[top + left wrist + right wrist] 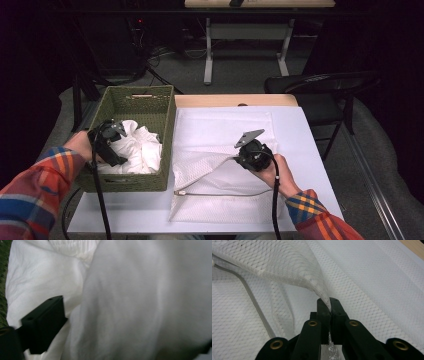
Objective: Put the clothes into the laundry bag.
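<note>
Mesh laundry bag lies flat on the counter, its flap pinched up by the right gripper, so the left gripper, jaws wide over the white garment in the basket, should close on one thick fold.

White mesh laundry bag lies flat (one edge lifted), zipper open.
</note>
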The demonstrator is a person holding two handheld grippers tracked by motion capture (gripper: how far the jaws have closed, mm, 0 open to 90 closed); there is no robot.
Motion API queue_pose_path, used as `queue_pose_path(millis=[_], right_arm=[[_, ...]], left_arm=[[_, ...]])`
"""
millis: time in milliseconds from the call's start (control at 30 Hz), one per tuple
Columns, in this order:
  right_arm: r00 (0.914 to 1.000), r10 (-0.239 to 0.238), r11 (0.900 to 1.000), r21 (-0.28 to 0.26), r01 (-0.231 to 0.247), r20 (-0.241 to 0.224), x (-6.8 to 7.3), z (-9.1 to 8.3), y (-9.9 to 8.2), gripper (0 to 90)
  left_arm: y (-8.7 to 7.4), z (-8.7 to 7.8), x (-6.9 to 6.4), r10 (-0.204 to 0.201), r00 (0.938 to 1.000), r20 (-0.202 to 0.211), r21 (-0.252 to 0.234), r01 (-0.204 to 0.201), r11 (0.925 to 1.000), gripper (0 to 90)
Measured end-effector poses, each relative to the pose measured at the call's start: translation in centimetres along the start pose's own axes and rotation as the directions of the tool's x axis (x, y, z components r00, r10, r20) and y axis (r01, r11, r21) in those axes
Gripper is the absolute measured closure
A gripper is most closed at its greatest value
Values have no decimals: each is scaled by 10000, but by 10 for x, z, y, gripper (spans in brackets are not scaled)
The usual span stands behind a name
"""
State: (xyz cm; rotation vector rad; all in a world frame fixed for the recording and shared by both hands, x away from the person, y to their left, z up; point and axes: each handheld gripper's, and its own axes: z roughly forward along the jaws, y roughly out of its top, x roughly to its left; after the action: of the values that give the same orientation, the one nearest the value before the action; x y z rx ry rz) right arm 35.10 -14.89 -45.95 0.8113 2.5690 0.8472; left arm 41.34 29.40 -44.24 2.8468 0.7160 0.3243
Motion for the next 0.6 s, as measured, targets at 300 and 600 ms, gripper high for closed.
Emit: queue_pose_path(millis=[300, 600], right_arm=[[10000, 28, 10000, 61, -27, -54, 0, 2, 0, 872], [10000, 13, 9999, 116, -12, -78, 0, 3, -1, 868]], left_arm=[[1, 29, 17, -607, 9885, 1388, 595, 529, 9968, 0], [11, 53, 17, -743, 9741, 2138, 1399, 447, 9891, 0]])
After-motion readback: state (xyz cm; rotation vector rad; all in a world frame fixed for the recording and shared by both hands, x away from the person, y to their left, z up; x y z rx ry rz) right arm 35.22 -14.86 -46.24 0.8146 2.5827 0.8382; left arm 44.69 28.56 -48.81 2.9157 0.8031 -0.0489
